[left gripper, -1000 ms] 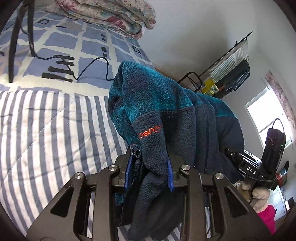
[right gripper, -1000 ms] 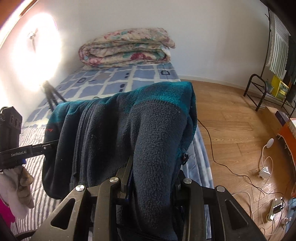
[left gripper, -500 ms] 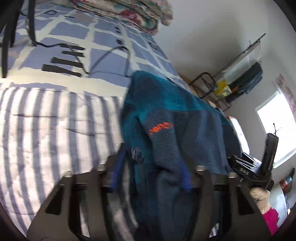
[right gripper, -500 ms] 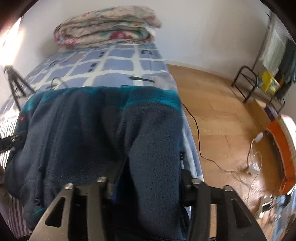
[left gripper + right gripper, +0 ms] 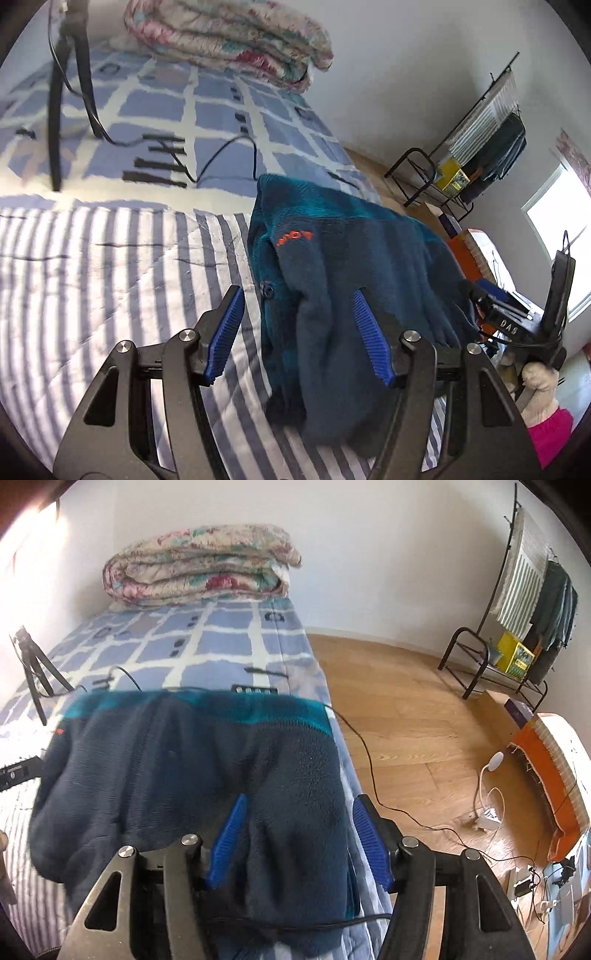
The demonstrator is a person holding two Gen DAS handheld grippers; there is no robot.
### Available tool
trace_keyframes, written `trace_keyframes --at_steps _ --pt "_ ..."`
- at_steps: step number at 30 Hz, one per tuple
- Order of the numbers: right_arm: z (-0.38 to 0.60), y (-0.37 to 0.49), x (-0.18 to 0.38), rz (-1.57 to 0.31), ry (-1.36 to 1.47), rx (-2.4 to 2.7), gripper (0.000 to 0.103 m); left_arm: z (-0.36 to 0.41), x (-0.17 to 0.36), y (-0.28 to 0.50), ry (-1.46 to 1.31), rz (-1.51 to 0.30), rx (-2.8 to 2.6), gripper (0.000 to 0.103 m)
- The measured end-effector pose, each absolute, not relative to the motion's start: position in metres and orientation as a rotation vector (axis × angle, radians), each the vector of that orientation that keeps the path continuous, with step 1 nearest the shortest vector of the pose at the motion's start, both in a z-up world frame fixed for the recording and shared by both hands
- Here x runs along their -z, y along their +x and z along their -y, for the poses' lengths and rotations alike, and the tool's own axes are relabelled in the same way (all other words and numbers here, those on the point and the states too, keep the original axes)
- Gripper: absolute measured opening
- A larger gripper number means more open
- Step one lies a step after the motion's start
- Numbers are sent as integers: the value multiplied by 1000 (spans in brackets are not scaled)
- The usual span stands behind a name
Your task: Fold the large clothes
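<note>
fuzzy matt fleece jacket (image 5: 343, 280), ribbed blue rubbery pads (image 5: 226, 332) on matt black plastic left gripper (image 5: 299, 336), soft striped cotton bedsheet (image 5: 92, 280), glossy wood floor (image 5: 399, 716)

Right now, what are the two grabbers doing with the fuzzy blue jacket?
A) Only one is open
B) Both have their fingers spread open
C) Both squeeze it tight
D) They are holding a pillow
B: the left gripper and the right gripper both show blue fingers spread wide, with the fleece jacket lying loose on the bed.
</note>
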State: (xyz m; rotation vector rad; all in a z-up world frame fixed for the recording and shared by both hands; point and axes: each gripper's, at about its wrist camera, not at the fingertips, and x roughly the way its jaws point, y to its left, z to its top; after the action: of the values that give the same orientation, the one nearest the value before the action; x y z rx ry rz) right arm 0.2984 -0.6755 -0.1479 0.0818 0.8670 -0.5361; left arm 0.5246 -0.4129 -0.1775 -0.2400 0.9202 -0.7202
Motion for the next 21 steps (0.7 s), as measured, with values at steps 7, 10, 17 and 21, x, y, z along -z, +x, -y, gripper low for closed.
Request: trace_keyframes --at_steps 7,10,17,21 --pt "620 255 91 -804 45 501 62 376 110 451 -157 -831 708 64" --pt "595 230 68 -799 37 490 62 356 78 414 -141 -805 704 64" --pt "534 165 10 -750 30 485 62 312 11 330 -109 -735 722 64" --pt "497 124 -19 -718 11 497 62 287 -19 280 -88 -675 729 64"
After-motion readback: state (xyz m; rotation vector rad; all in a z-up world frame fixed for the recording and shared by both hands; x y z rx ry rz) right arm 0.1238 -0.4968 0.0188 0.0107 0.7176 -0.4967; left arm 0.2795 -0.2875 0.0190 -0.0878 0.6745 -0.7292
